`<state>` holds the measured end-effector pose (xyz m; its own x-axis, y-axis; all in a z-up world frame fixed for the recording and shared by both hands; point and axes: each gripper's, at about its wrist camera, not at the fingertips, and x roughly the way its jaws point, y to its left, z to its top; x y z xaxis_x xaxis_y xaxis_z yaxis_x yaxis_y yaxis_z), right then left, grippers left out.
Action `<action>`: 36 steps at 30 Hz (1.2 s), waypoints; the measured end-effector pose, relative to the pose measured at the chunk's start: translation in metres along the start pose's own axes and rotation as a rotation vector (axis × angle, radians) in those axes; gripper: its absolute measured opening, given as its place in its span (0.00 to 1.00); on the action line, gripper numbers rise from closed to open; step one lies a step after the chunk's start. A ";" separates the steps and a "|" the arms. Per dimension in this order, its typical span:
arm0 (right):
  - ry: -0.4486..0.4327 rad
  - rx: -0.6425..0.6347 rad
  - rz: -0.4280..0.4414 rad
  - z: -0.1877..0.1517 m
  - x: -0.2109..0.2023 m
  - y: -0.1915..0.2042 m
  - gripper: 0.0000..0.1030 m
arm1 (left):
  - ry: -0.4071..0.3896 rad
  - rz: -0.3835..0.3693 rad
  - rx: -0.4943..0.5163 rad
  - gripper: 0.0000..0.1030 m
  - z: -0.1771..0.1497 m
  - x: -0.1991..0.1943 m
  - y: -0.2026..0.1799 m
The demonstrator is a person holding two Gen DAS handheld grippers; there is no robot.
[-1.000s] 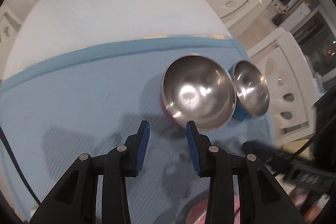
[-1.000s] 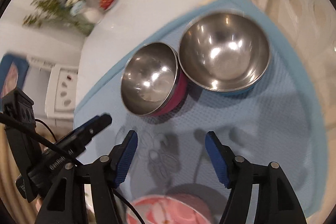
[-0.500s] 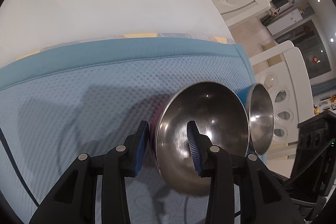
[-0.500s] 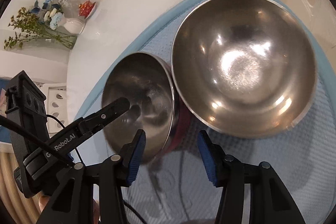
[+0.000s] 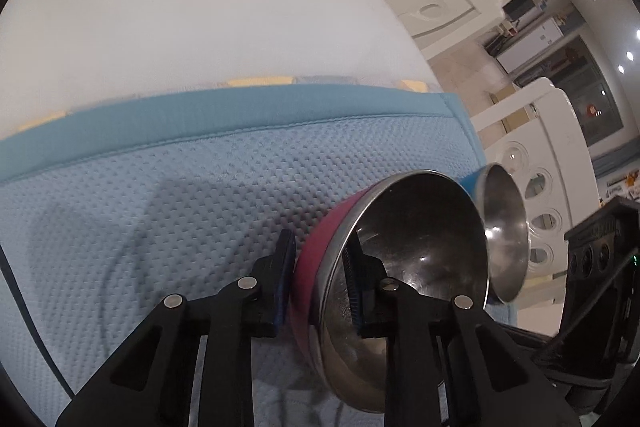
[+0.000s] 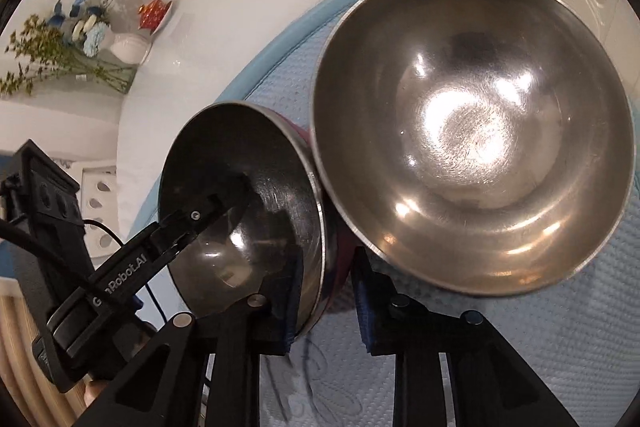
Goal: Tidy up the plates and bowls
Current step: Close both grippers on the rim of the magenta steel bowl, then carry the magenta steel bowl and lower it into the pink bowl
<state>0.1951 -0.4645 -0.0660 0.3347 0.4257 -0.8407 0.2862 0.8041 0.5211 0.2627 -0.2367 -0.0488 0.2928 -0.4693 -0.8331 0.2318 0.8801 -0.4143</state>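
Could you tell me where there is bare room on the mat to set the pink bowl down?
The blue mat is bare from its far hem to the left gripper, left of the pink bowl. It is crowded on the right: the pink bowl touches the blue bowl, and the right gripper clamps its rim.

White lettering "GenRobot.AI" runs along the left gripper (image 6: 224,203)'s black arm.

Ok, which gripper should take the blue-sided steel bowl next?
Probably right. Both grippers just closed on the pink-sided steel bowl, but the right gripper sits beside the blue-sided steel bowl; the left gripper holds the far rim.
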 end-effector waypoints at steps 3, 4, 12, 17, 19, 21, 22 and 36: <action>-0.009 -0.023 0.001 -0.005 -0.008 0.007 0.23 | -0.031 0.014 0.026 0.20 -0.006 -0.019 -0.005; -0.014 -0.036 0.003 -0.007 -0.013 0.011 0.23 | -0.042 0.026 0.033 0.20 -0.009 -0.027 -0.007; -0.046 -0.115 0.030 -0.036 -0.058 0.038 0.23 | -0.110 0.020 -0.025 0.20 -0.051 -0.094 -0.015; -0.033 -0.188 0.046 -0.071 -0.088 0.048 0.23 | -0.142 -0.036 -0.089 0.20 -0.090 -0.133 -0.026; -0.027 -0.210 0.054 -0.085 -0.098 0.046 0.23 | -0.153 -0.044 -0.092 0.20 -0.106 -0.143 -0.035; -0.016 -0.231 0.055 -0.100 -0.107 0.044 0.23 | -0.156 -0.033 -0.074 0.20 -0.123 -0.153 -0.048; -0.008 -0.243 0.052 -0.110 -0.112 0.041 0.23 | -0.155 -0.025 -0.064 0.20 -0.131 -0.155 -0.054; 0.123 -0.291 -0.102 -0.163 -0.112 -0.017 0.23 | -0.047 0.038 -0.051 0.20 -0.232 -0.122 -0.103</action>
<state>0.0065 -0.4587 -0.0045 0.2020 0.3697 -0.9069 0.0381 0.9223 0.3845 -0.0118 -0.2530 0.0108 0.3441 -0.4376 -0.8307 0.1725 0.8992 -0.4022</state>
